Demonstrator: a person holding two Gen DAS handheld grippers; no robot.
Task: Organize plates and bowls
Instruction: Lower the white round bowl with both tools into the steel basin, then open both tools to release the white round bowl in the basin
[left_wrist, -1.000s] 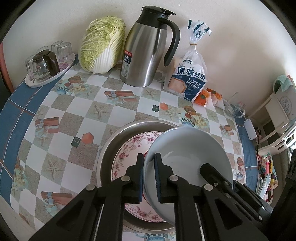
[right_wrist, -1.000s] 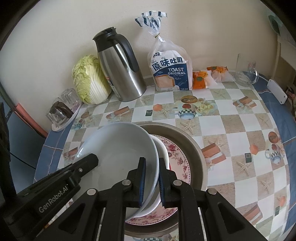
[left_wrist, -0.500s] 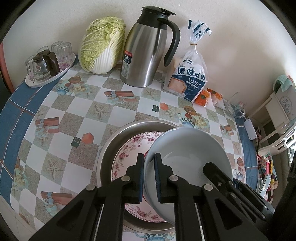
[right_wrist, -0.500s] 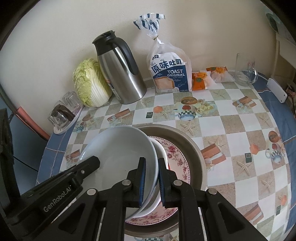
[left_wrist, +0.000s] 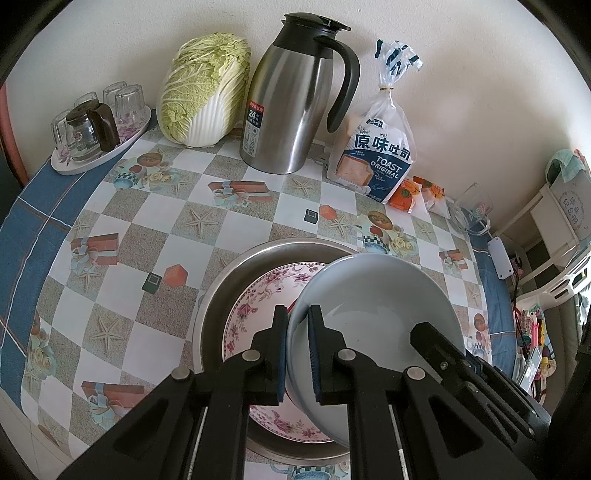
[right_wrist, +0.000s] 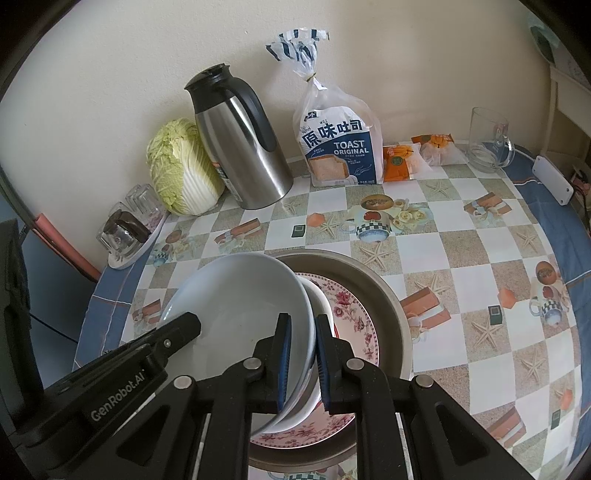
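A pale grey-blue bowl (left_wrist: 376, 295) (right_wrist: 236, 295) hangs tilted over a steel basin (left_wrist: 229, 280) (right_wrist: 388, 306), held from both sides. The left gripper (left_wrist: 297, 312) is shut on its left rim. The right gripper (right_wrist: 303, 321) is shut on the opposite rim, where the edge of a white bowl (right_wrist: 317, 299) nested underneath also shows between the pads. A floral plate (left_wrist: 258, 306) (right_wrist: 354, 314) lies flat in the basin below. Each view shows one finger of the other gripper reaching into the bowl (left_wrist: 424, 328) (right_wrist: 184, 321).
Along the wall stand a tray of glasses (left_wrist: 92, 125), a cabbage (left_wrist: 203, 88), a steel thermos jug (left_wrist: 295, 103) and a bag of toast (left_wrist: 376, 155). Orange packets (right_wrist: 399, 158) and a glass mug (right_wrist: 487, 140) lie further right. Checked tablecloth surrounds the basin.
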